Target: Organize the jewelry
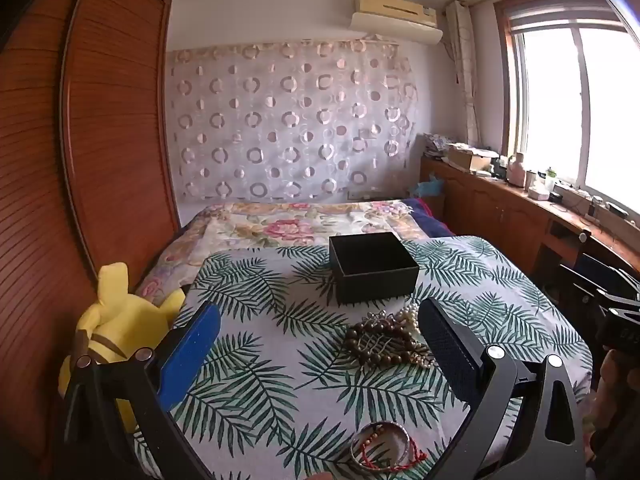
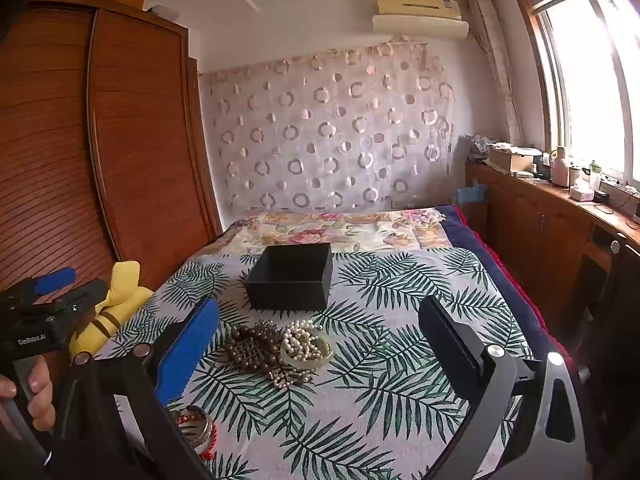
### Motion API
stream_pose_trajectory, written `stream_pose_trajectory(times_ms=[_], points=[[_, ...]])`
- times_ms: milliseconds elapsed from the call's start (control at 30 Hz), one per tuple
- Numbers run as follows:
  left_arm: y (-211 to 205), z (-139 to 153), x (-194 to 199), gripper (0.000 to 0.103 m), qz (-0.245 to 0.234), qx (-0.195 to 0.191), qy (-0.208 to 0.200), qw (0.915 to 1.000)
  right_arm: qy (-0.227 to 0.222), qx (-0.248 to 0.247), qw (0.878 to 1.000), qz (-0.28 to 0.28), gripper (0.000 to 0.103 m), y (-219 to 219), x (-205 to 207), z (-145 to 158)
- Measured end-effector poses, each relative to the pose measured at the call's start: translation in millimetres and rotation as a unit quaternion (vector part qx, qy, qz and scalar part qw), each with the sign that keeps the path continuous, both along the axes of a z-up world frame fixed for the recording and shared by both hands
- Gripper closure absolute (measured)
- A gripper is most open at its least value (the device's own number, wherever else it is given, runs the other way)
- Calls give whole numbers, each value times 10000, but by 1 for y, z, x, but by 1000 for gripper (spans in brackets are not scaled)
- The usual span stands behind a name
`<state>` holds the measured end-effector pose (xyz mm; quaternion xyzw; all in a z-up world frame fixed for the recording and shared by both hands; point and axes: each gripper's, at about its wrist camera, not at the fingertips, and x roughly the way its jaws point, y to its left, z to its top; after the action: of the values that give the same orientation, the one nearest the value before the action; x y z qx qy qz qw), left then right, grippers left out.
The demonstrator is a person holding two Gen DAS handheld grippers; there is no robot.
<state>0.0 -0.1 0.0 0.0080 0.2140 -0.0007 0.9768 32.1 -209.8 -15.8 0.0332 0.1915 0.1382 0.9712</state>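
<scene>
Both tongs, left (image 1: 320, 344) and right (image 2: 320, 340), are hanging released above the leaf-print tabletop (image 2: 400, 380), where the bead jewelry pile (image 2: 276, 348) is lying near the black box (image 2: 290, 276).

- Bright daylight comes in through the window (image 1: 580, 108) on the right, and the glass looks washed-out white.
- The wardrobe (image 2: 80, 140) side is darker.
- Straight lines bend near the edges, and the corners go black.
</scene>
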Motion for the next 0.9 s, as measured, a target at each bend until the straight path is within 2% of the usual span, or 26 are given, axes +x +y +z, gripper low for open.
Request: stream_pose_trajectory(times_ms=[600, 900], points=[[2, 0, 2, 7, -16, -17, -70, 10000, 30, 8, 10000, -3, 2, -1, 1, -2], [-4, 9, -2, 7, -30, -16, -72, 10000, 31, 1, 10000, 5, 2, -2, 1, -9]])
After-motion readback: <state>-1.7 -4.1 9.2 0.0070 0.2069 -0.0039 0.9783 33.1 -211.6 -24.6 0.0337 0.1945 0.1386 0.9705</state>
